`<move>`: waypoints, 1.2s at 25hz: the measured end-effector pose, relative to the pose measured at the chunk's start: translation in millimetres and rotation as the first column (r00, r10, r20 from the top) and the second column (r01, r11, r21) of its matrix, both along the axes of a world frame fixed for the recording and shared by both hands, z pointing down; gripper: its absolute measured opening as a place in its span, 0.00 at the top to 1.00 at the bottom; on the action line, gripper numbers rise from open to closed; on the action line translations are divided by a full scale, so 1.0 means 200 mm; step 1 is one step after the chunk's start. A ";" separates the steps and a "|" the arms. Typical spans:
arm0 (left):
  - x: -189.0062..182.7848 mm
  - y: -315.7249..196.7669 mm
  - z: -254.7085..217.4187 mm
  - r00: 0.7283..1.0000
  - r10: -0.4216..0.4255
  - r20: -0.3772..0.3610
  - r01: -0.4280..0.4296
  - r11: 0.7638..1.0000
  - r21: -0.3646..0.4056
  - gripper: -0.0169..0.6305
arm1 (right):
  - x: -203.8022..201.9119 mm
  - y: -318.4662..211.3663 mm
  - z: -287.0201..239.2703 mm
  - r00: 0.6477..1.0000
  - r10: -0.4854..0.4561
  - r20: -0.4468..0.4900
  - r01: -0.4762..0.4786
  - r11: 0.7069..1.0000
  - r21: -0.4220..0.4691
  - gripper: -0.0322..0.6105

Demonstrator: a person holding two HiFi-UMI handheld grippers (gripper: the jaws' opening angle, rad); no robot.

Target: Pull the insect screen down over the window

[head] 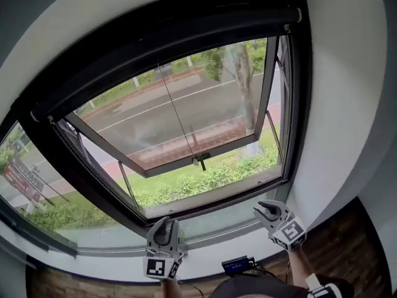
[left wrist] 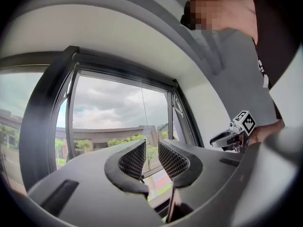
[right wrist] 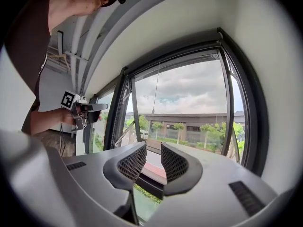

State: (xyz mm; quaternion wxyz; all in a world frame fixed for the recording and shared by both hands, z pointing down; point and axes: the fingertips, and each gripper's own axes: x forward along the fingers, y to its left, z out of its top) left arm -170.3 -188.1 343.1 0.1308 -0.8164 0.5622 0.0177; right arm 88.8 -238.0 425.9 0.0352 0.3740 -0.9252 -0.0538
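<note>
Outside, a road (head: 142, 113), a hedge (head: 211, 177) and a tree (head: 243, 73) show through a black-framed window (head: 299, 104) whose sash (head: 164, 161) is swung outward. Left of centre at the bottom of the head view, the left tool (head: 163, 226) points up at the glass from over the pale sill (head: 118, 262). Its jaws are spread, with only daylight between the ribbed pads (left wrist: 132, 161). Across the top of the frame runs the dark housing (head: 167, 42). The insect screen itself is not visible and is presumably rolled up fully inside it, so the opening is uncovered. From the housing a thin pull cord (head: 178, 113) drops down the middle of the picture to about the sash's lower rail, where its end blurs with a small fitting (head: 200, 159). At lower right the right tool (head: 267, 211) is likewise spread and empty, well apart from the cord. The step looks like the reach for that cord. It would go best with one tool, probably the left, which sits nearer the cord's line. That tool should come in so the cord lies between the pads near its lower end. The pinch needs to be firm, since so thin a cord could slip. The pull should then go straight down rather than toward the room, so the screen unrolls evenly. The other tool should keep clear of the open sash.
</note>
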 end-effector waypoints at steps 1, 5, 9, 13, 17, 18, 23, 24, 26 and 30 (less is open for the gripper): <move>0.01 -0.04 -0.03 0.999 -0.027 0.038 0.027 1.000 -0.001 0.84 | 0.01 -0.06 -0.04 1.000 -0.021 -0.007 0.021 1.000 0.015 0.80; 0.04 -0.14 -0.15 0.978 -0.124 0.166 0.122 0.992 0.021 0.83 | 0.07 -0.26 -0.11 0.995 -0.098 -0.022 0.099 0.993 0.070 0.80; 0.05 -0.21 -0.32 0.950 -0.201 0.238 0.184 0.979 0.094 0.84 | 0.05 -0.38 -0.20 0.987 -0.159 0.002 0.158 0.981 0.116 0.80; 0.07 -0.30 -0.56 0.911 -0.249 0.328 0.184 0.959 0.215 0.83 | 0.04 -0.43 -0.45 0.985 -0.173 -0.026 0.174 0.946 0.274 0.80; 0.12 -0.33 -0.78 0.901 -0.255 0.351 0.122 0.925 0.361 0.83 | 0.03 -0.42 -0.76 0.986 -0.167 -0.013 0.156 0.893 0.422 0.80; 0.12 -0.33 -0.83 0.899 -0.255 0.356 0.105 0.915 0.391 0.84 | 0.02 -0.41 -0.83 0.987 -0.157 -0.017 0.148 0.880 0.451 0.80; 0.04 -0.34 -1.08 0.853 -0.324 0.409 0.083 0.858 0.507 0.84 | 0.00 -0.42 -1.09 0.997 -0.056 -0.061 0.081 0.831 0.550 0.80; 0.02 -0.34 -1.15 0.832 -0.354 0.427 0.083 0.841 0.534 0.84 | 0.00 -0.42 -1.15 0.996 -0.033 -0.080 0.073 0.813 0.577 0.80; -0.05 -0.35 -1.28 0.775 -0.424 0.469 0.094 0.811 0.578 0.84 | -0.03 -0.41 -1.27 0.989 0.028 -0.147 0.075 0.760 0.646 0.80; -0.22 -0.42 -1.51 0.648 -0.564 0.512 0.181 0.767 0.616 0.83 | -0.08 -0.43 -1.55 0.949 0.188 -0.253 0.063 0.672 0.738 0.80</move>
